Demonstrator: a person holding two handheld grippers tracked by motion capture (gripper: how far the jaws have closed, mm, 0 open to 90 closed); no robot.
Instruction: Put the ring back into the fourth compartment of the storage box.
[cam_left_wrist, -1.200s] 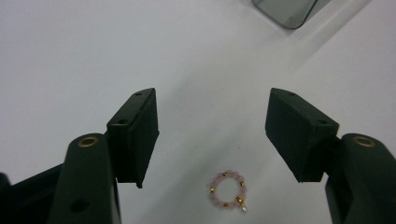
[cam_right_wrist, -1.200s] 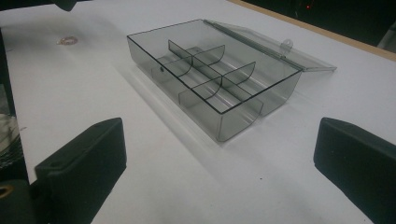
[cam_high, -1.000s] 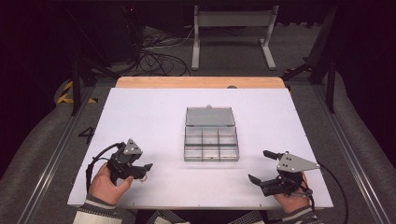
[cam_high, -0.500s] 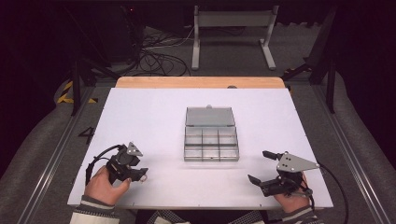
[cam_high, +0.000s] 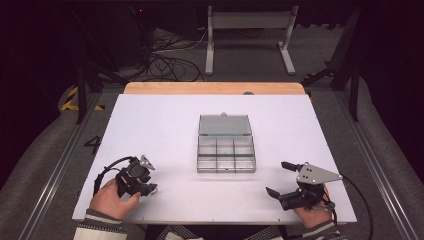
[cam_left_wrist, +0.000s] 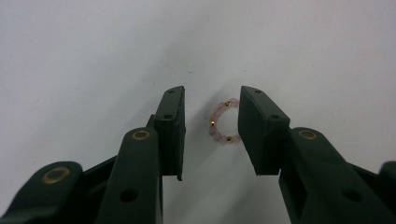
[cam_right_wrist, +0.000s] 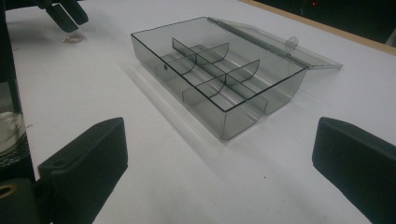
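Observation:
A small ring of pink and gold beads (cam_left_wrist: 222, 122) lies flat on the white table. My left gripper (cam_left_wrist: 212, 95) points down at it, open, with one jaw on each side; the right-hand jaw hides the ring's edge. In the high view this gripper (cam_high: 150, 187) is at the front left, held by a hand. A clear grey compartment box (cam_high: 226, 154) sits mid-table with its lid (cam_high: 224, 125) laid back. My right gripper (cam_high: 278, 178) rests at the front right, open wide and holding nothing. Its own view looks across at the box (cam_right_wrist: 210, 74), the ring (cam_right_wrist: 72, 38) and the left gripper (cam_right_wrist: 65, 16).
The white table top (cam_high: 165, 125) ends in a wooden strip (cam_high: 215, 88) at the far edge. The box's compartments look empty. Cables (cam_high: 165, 60) and a metal stand (cam_high: 250, 30) lie on the floor beyond the table.
My left gripper has tipped down and drawn slightly toward the person, coming over the bead ring. The right gripper and the box have stayed put.

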